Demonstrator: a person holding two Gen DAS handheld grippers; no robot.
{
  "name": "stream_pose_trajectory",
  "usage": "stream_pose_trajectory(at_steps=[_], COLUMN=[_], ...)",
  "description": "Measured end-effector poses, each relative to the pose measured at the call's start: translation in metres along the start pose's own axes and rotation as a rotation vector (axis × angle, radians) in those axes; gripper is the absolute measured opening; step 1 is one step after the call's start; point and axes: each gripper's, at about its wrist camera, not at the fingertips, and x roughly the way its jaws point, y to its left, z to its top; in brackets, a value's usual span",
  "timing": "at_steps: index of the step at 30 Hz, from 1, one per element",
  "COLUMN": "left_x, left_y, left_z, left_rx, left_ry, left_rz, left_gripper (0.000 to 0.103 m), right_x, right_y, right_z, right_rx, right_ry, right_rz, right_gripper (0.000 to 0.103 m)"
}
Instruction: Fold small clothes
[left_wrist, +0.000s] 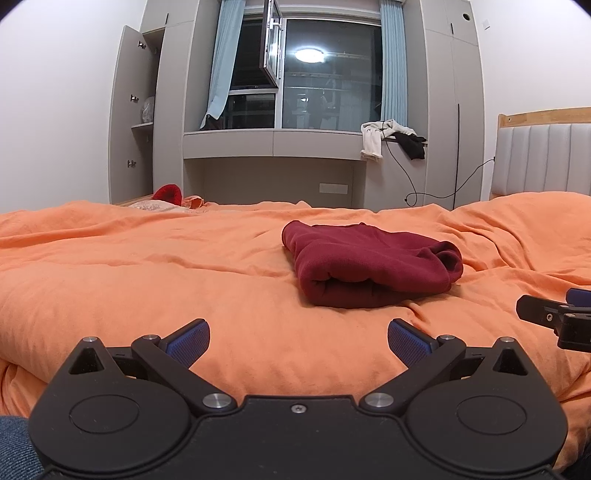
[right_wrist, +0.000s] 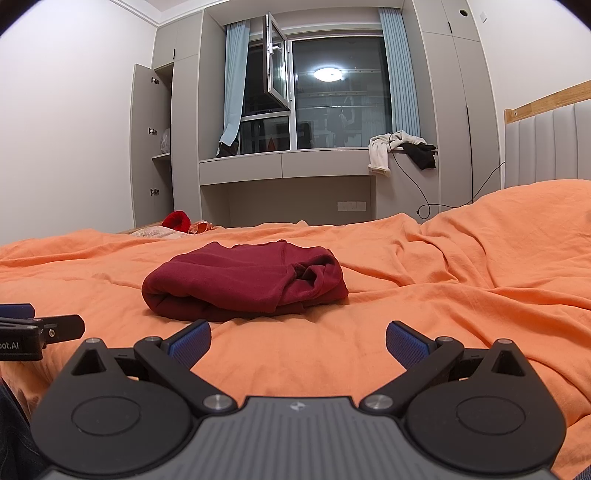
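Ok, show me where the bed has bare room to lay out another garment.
The widest bare stretch of the orange duvet lies left of the folded maroon garment, reaching toward the red item at the far edge. A narrower strip lies between the garment and the open left gripper. Right of the garment, the duvet bunches into ridges.
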Motion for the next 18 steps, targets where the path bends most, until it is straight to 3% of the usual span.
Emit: stream_pose_trajectory(at_steps=[5, 18], left_x=[0.0013, -0.0007], left_y=[-0.0020, -0.0012], left_z=[-0.0011, -0.0018], left_rx=[0.024, 0.030], left_ry=[0.015, 0.026], left_rz=[0.043, 0.032], left_gripper=[0.102, 0.102], right_x=[-0.0017, -0.0032], right_y=[-0.0003, -0.0001], right_z=[-0.0017, -0.0035], right_rx=[-0.002, -0.003], right_ry=[0.004, 0.006], right_rz=[0.001, 0.001], right_gripper=[0.103, 0.103])
